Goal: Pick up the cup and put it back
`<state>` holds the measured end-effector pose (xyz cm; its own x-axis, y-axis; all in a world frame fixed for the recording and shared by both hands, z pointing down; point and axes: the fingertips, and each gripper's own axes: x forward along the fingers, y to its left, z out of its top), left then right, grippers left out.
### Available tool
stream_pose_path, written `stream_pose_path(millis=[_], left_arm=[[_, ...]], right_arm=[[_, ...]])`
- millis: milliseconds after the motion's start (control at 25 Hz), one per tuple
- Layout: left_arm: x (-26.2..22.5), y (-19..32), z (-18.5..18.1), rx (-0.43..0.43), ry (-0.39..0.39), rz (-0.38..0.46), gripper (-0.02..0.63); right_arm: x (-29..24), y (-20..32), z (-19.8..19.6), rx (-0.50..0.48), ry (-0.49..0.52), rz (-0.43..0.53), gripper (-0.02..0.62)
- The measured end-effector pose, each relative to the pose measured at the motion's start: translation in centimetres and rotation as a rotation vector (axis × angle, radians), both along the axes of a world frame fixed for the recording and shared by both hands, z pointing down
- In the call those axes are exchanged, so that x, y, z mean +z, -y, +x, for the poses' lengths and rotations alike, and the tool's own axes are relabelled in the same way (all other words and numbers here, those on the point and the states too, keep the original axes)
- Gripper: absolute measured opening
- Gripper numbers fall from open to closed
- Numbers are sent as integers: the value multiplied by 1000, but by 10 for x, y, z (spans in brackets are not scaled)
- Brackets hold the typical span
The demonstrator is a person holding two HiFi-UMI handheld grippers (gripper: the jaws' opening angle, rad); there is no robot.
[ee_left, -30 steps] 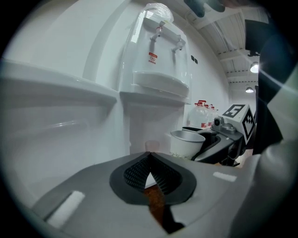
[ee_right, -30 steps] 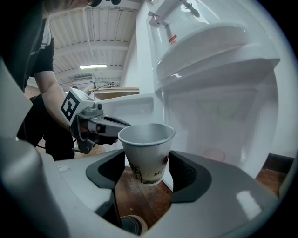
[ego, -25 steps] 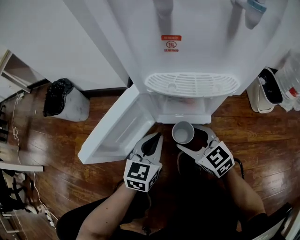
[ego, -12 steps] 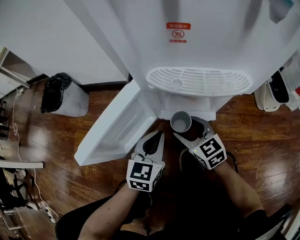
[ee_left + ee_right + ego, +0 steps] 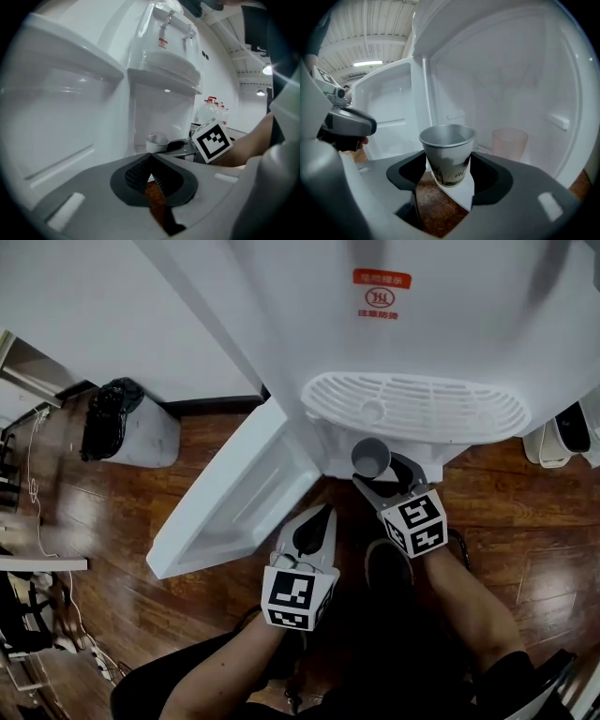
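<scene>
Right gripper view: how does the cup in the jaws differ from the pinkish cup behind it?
The printed cup is clamped in the right gripper; the pinkish cup stands free in the cabinet. The printed cup is opaque with dark print; the pinkish cup is plain and translucent. Both are upright.

dispenser (image 5: 281, 324) top beyond head view's edge; cup (image 5: 449, 161) print illegible

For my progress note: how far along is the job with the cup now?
Done: the cup is picked up, clamped upright in the right gripper. In hand: it hangs in front of the open cabinet, not yet set down. Left: place it inside, perhaps near the pink cup, and release. The left gripper is shut and empty.
</scene>
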<state>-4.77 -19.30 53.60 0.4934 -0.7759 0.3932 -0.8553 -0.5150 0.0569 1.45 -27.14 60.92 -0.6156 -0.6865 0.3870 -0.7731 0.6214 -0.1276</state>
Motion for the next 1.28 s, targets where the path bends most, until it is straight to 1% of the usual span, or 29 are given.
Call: stream_pose_path(millis=[240, 400, 640, 880, 1120, 1280], left_arm=[[10, 4, 4, 18, -2, -10, 1], [16, 4, 5, 39, 1, -17, 1], [16, 8, 0, 30, -5, -12, 1], [18, 12, 0, 12, -21, -6, 1], [20, 14, 4, 34, -19, -9, 1], [20, 17, 0, 28, -31, -23, 1]], right_arm=[[9, 25, -4, 43, 5, -9, 296], [13, 43, -2, 90, 30, -27, 298], [21, 57, -9, 89, 17, -26, 298], [27, 69, -9, 113, -3, -25, 298], [31, 79, -9, 139, -8, -34, 298], [33, 81, -14, 150, 1, -43, 298]])
